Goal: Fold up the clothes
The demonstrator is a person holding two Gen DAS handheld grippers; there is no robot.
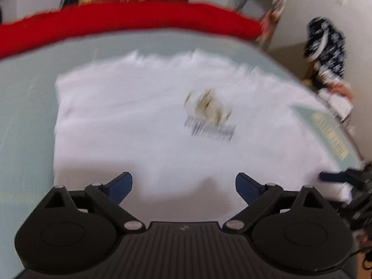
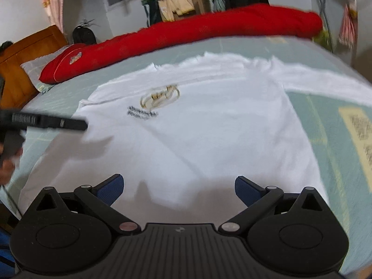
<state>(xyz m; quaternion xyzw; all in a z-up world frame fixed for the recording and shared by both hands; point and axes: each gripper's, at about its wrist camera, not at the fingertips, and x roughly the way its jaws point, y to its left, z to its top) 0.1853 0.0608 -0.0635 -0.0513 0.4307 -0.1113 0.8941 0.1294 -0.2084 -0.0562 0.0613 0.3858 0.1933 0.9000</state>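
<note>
each black plastic gripper (image 1: 183, 186) (image 2: 179, 189) has a ribbed housing, round side discs, silver rivets and blue rubbery finger pads (image 1: 121, 186).

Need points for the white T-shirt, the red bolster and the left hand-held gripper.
white T-shirt (image 2: 209, 127): right wrist view, plain chest area.
red bolster (image 2: 209, 30): right wrist view, middle of its length.
left hand-held gripper (image 1: 183, 186): left wrist view, midway between fingertips.

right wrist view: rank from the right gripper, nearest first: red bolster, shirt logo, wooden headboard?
1. shirt logo, on the white T-shirt, ahead and slightly left.
2. red bolster, across the bed's far edge.
3. wooden headboard, far left corner, behind the bolster's end.
</note>
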